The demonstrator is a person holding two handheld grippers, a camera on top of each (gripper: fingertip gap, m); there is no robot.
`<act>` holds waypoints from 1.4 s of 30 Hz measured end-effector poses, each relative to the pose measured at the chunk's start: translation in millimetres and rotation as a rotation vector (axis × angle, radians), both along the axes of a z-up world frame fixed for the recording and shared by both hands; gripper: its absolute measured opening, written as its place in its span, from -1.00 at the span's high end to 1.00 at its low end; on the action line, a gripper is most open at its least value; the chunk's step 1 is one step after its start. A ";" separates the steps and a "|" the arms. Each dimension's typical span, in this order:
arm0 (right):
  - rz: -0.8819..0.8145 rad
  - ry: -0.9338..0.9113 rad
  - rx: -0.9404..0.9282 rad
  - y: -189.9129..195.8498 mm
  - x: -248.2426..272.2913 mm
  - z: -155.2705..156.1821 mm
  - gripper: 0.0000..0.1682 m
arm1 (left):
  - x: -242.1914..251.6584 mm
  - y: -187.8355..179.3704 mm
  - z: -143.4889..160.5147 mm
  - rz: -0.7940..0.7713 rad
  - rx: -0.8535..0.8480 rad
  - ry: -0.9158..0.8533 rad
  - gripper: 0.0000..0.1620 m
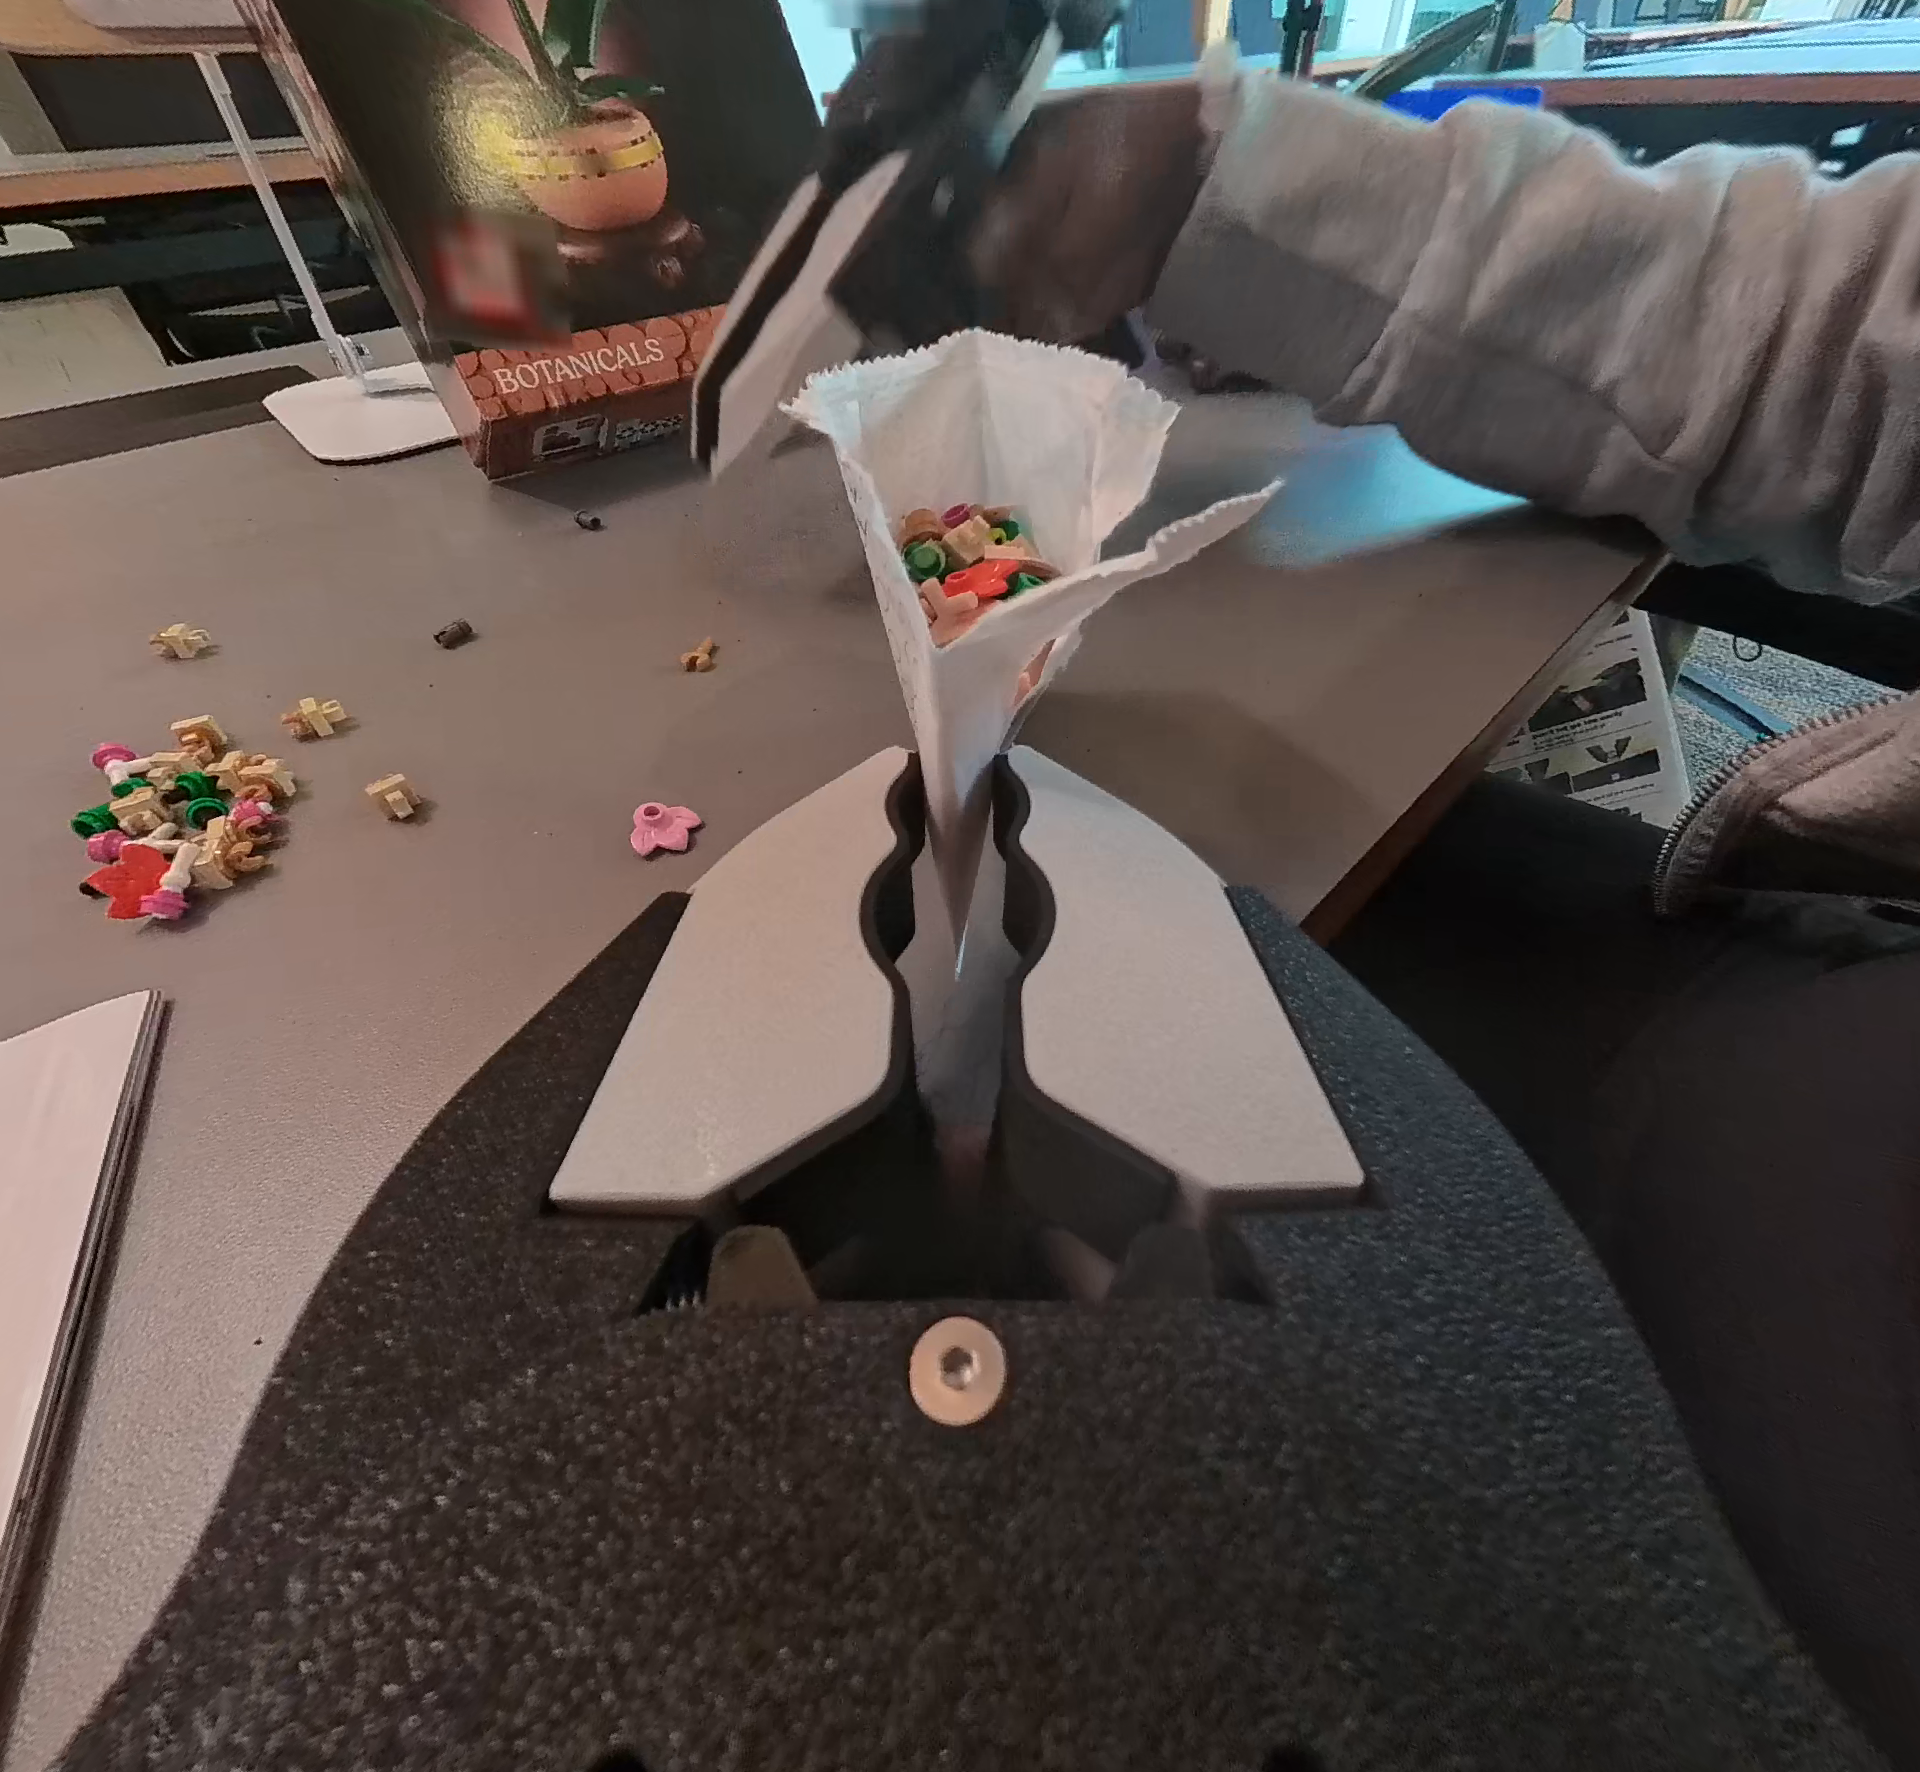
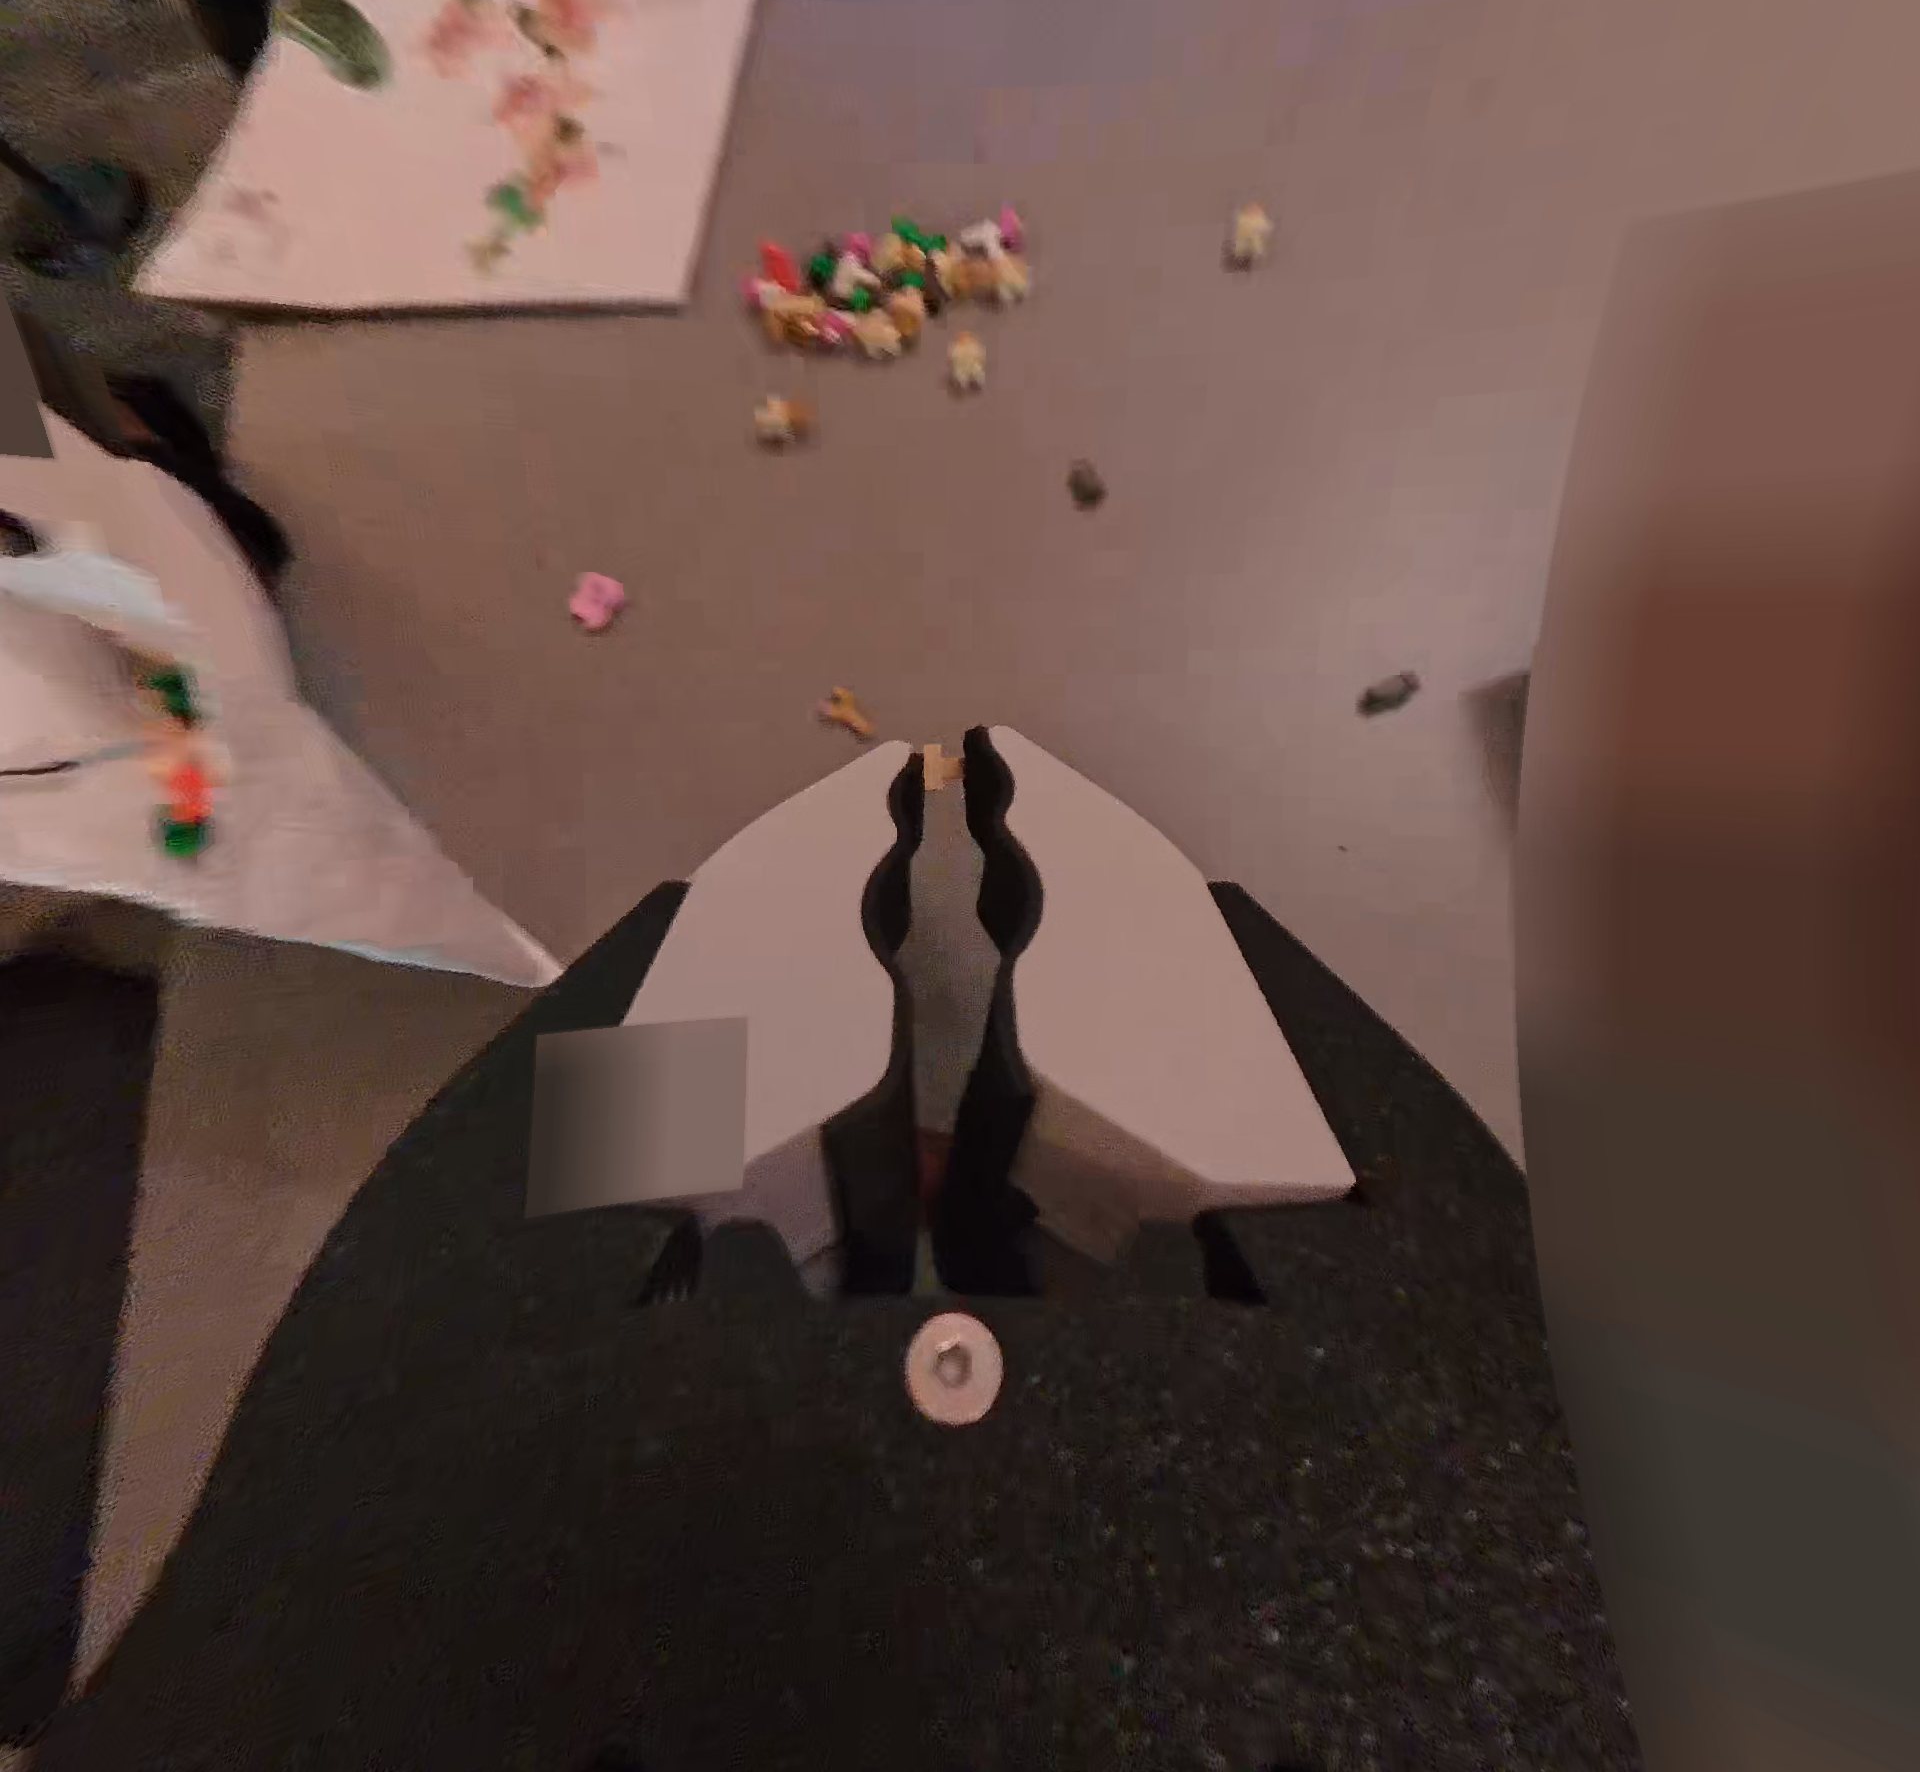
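Pinching the narrow lower end of the white paper bag (image 1: 997, 434) with the left gripper (image 1: 958, 766), jaws closed hard on the paper, bag mouth flared upward with small coloured bricks (image 1: 971, 559) showing inside. Gripping a tiny tan piece (image 2: 940, 766) at the very tips of the right gripper (image 2: 943, 756), jaws all but closed, just beside the bag's rim. Down on the grey table (image 1: 416, 579): a loose pile of pieces (image 1: 177, 818), a pink flower piece (image 1: 663, 829) lying apart. Best handled with the bag upright, mouth wide, and an even, light squeeze on so small a piece
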State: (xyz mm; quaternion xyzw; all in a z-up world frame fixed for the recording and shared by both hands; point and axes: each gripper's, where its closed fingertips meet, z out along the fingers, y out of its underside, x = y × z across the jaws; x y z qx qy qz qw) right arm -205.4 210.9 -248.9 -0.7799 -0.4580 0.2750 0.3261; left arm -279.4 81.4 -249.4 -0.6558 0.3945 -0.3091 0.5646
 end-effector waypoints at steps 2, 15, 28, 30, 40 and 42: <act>0.104 0.119 0.009 -30.7 -16.9 34.3 0.91 | 0.1 -0.3 0.0 0.001 0.000 0.000 0.86; 0.349 0.085 0.036 -100.2 -39.3 54.4 0.65 | 0.0 -0.5 -0.4 0.003 0.007 0.009 0.86; 0.327 -0.132 0.025 -16.8 -36.5 -28.5 0.78 | -0.3 0.0 -0.3 0.002 0.003 0.005 0.86; 0.345 -0.147 0.010 -16.0 -38.3 -32.7 0.78 | -0.3 -0.4 0.0 0.001 0.001 0.002 0.86; 0.347 -0.153 0.011 -14.6 -36.6 -35.0 0.93 | 0.8 -1.1 0.4 0.000 -0.001 -0.005 0.86; 0.337 -0.106 0.014 -15.5 -36.8 -26.0 0.94 | 0.4 -1.5 0.6 0.001 0.001 -0.002 0.86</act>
